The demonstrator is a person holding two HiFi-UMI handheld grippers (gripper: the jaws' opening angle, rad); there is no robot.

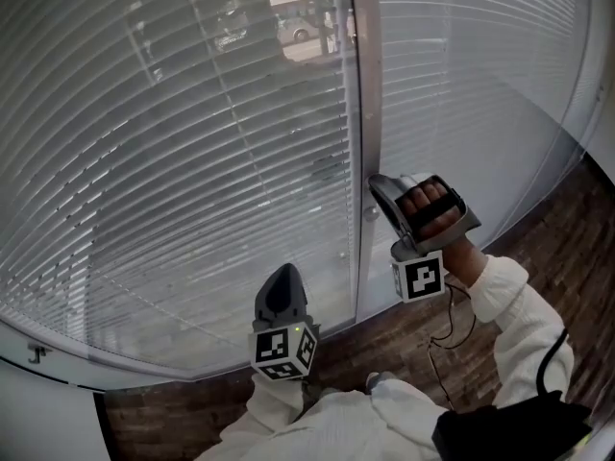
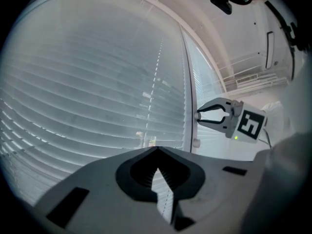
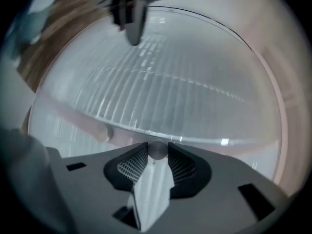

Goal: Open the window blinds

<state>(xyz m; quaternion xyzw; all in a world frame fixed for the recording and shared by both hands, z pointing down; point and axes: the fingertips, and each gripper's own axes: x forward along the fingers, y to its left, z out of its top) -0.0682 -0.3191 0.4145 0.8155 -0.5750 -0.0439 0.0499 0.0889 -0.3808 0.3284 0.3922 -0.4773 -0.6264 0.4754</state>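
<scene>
Window: blinds point(image 1: 192, 161) hang down the full height of the L pane, slats horizontal and lying close over one another. An outdoor scene shows dimly through them near the pane's top edge. A second set of slats fills the R pane, on the other side of the vertical frame post point(image 1: 362, 113).

R gripper point(image 3: 157, 153): jaws narrow, clamped on a small round knob point(image 3: 157, 148) that sits on the post about mid-height. The knob is caught right at the tips, one ribbed pad on each side. The left gripper view confirms it, with the tips on the post and the gripper body reaching out to the R. The hand point(image 1: 430, 205) shows inside the grip, white sleeve point(image 1: 504, 301) behind it. Marker cube point(image 1: 420, 277) hangs under the grip.

Second knob point(image 2: 196, 143) is lower on the same post. Nothing touches it.

L gripper point(image 2: 156, 151): jaws brought together, tips meeting, nothing between them. Only slats show through the slot behind the tips. It is pointed at the L pane near its bottom edge, just L of the post. Whether it touches the glass, can't tell. Its marker cube point(image 1: 285, 351) faces the head cam, small green light on.

The two grippers are apart, the R one higher and across the post. Dark wood floor point(image 1: 567, 248) runs along the bottom edge of the window.
</scene>
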